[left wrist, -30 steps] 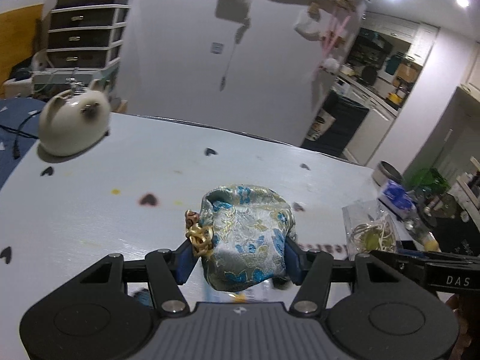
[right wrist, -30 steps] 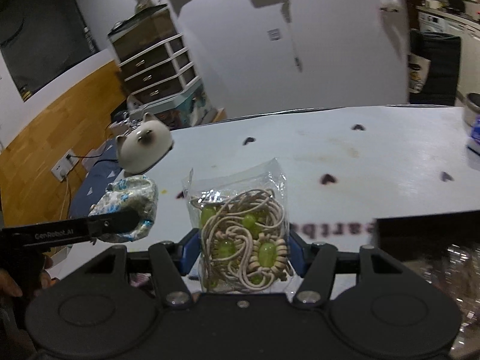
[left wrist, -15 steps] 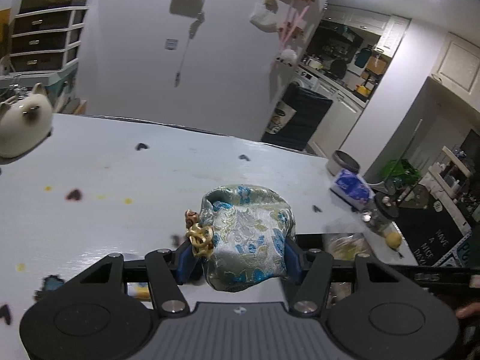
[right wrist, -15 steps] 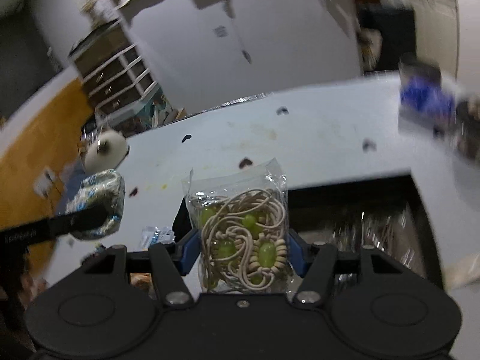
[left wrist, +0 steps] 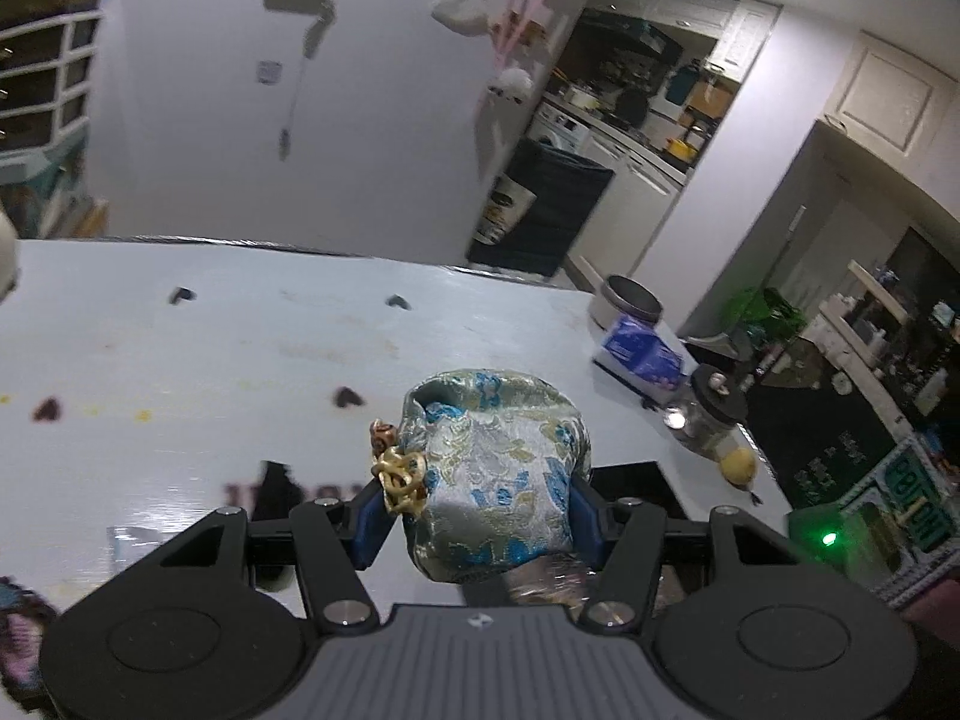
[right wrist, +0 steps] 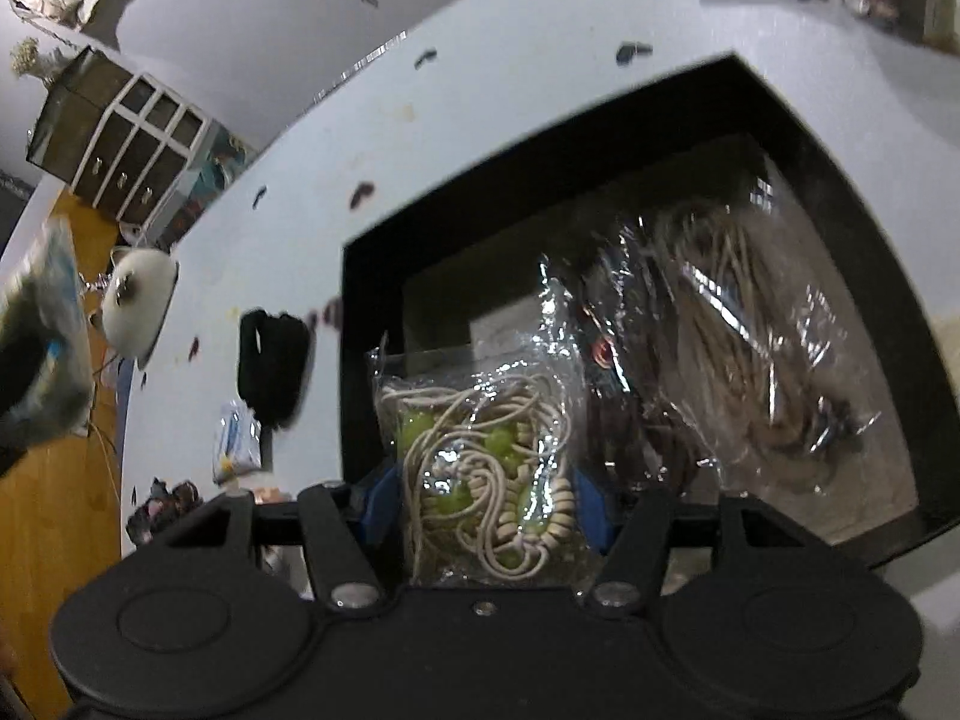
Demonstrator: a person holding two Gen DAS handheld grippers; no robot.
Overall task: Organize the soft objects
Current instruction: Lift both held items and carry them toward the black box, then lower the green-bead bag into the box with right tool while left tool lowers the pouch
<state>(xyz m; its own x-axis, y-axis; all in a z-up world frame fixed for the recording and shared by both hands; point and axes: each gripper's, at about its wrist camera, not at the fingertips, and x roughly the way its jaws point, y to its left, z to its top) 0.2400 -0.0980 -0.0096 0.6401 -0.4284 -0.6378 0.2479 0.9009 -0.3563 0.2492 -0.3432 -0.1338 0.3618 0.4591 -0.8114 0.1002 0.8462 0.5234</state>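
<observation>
A silver-blue brocade pouch [left wrist: 492, 468] with a gold knot sits between the blue pads of my left gripper [left wrist: 474, 510], which is shut on it above the white table [left wrist: 240, 348]. The same pouch shows blurred at the left edge of the right wrist view as pouch [right wrist: 42, 324]. My right gripper [right wrist: 480, 504] is shut on a clear bag of cream cord and green beads [right wrist: 480, 468]. It hangs over the open black box [right wrist: 840, 192], tilted downward. Inside the box lies another clear bag of cord [right wrist: 750, 348].
A white cat-shaped plush [right wrist: 138, 300] rests far left on the table. A black item [right wrist: 270, 366], a small packet [right wrist: 237, 438] and a dark pink item [right wrist: 162, 498] lie left of the box. A tissue pack [left wrist: 642, 354], jar [left wrist: 714, 414] and lemon [left wrist: 738, 462] stand at the right edge.
Both grippers have swung right with their loads. The right one has dropped and tipped down, so the black box now fills its view. The plush has slid out of the left wrist view.
</observation>
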